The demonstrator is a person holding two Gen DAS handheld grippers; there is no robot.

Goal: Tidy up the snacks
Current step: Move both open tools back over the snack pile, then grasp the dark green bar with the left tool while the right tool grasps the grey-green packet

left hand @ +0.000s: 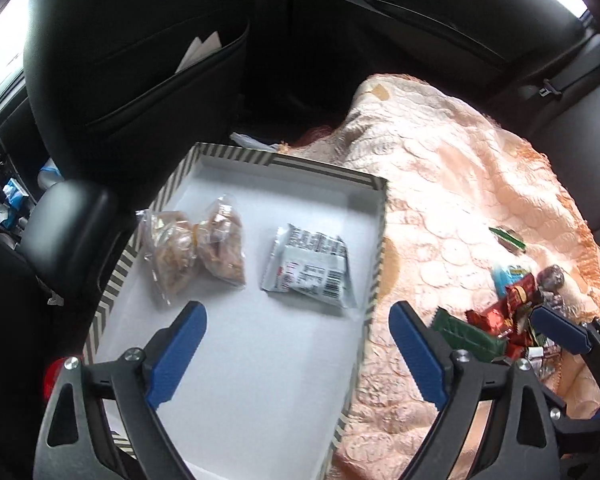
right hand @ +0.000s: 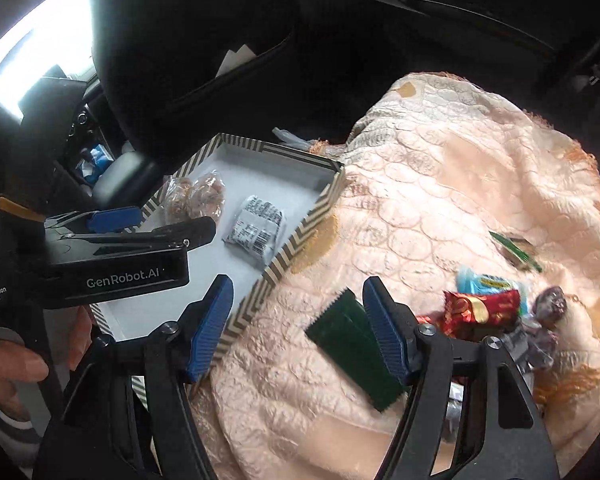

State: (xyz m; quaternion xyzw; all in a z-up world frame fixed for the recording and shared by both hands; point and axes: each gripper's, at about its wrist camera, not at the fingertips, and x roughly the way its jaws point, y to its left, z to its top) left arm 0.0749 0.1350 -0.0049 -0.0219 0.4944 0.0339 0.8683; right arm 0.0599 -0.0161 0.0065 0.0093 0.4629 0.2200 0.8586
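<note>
setting: car back seat, peach quilt [right hand: 440, 184]; striped box [left hand: 374, 276] to its left.
in box: two clear bags [left hand: 198, 248], silver pack [left hand: 310, 270].
my right gripper [right hand: 298, 326]: spread, empty; green wrapper [right hand: 350, 350] just right of centre, long axis diagonal.
my left gripper [left hand: 298, 346]: spread, over the box.
text: "GenRobot.AI" on the left gripper body; packs illegible.

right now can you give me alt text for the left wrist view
An open left claw hovers over a white tray with a striped rim holding two clear snack bags and a silver packet. The tray sits on a peach quilt in a car; loose red and green wrappers lie right.
</note>
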